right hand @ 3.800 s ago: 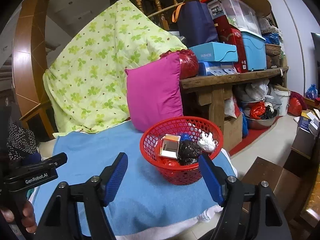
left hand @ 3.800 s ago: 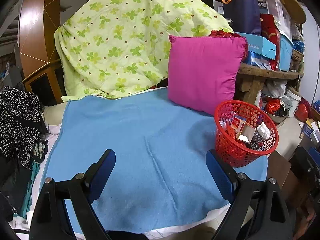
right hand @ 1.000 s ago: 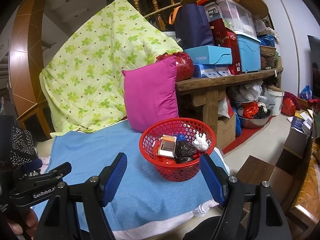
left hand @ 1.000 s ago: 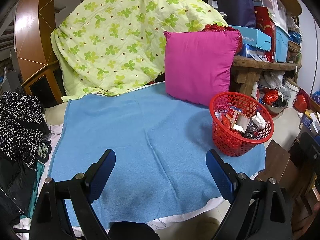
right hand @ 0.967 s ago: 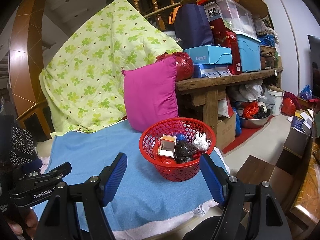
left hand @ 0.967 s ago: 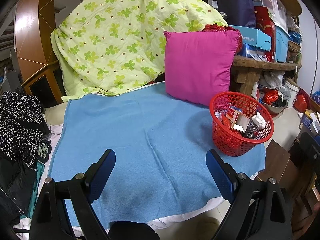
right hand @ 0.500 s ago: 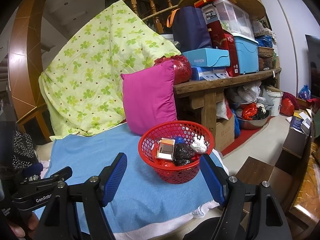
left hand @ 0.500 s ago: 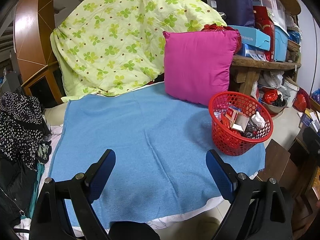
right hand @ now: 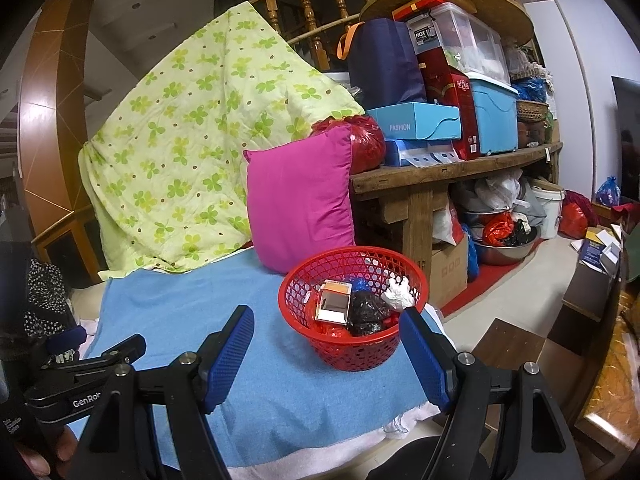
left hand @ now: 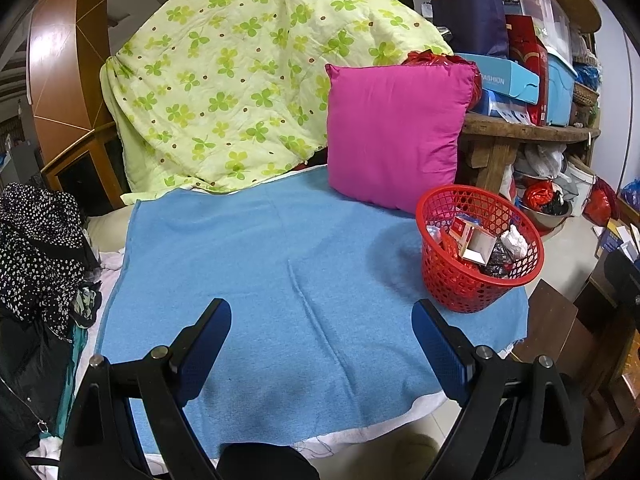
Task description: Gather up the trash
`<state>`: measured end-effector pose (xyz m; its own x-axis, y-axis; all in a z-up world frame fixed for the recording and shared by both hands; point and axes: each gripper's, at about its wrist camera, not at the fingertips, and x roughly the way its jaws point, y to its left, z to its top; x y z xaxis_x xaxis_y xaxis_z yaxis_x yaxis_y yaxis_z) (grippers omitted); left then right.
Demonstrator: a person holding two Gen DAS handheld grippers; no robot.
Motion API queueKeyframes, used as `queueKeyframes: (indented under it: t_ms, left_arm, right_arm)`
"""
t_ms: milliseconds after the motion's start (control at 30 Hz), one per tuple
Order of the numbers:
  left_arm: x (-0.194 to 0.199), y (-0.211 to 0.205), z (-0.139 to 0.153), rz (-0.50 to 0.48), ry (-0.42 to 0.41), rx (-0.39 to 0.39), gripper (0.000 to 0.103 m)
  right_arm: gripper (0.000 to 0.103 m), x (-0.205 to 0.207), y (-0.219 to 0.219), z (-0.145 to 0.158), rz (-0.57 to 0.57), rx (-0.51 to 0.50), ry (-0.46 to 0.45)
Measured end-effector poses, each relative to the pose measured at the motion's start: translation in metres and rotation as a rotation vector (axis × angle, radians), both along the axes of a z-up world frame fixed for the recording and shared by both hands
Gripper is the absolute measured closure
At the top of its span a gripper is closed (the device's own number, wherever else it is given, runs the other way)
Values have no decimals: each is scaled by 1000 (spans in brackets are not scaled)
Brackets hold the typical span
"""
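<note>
A red mesh basket (left hand: 456, 288) stands at the right front corner of the blue blanket (left hand: 260, 264); it also shows in the right wrist view (right hand: 356, 352). It holds trash: a small open carton (left hand: 472, 240) (right hand: 334, 306), a black crumpled bag (right hand: 366, 312), a white crumpled wad (right hand: 398, 294) and red wrappers. My left gripper (left hand: 320, 340) is open and empty, held above the blanket's front edge. My right gripper (right hand: 326, 348) is open and empty, in front of the basket. The left gripper's body shows at the lower left of the right wrist view (right hand: 84, 384).
A pink cushion (left hand: 394, 136) leans behind the basket against a green flowered quilt (left hand: 240, 80). A wooden shelf (right hand: 448, 168) with boxes and bins stands to the right. Black spotted clothing (left hand: 36, 240) lies at the left. A dark wooden stool (right hand: 508, 344) stands on the floor.
Both grippers have drawn back and risen slightly from the bed; the basket looks a little smaller and farther away. Both stay open and empty.
</note>
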<state>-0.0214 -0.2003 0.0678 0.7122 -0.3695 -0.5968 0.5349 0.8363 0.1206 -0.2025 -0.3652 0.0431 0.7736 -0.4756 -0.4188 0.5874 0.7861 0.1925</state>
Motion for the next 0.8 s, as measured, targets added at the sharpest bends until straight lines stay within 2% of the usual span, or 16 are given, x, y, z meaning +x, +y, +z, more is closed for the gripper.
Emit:
queueKeyframes:
  t_ms: [800]
  left_arm:
    - [1,8,5,-6,-3,-11,11]
  right_arm:
    - [25,4,7,7,1,-21,8]
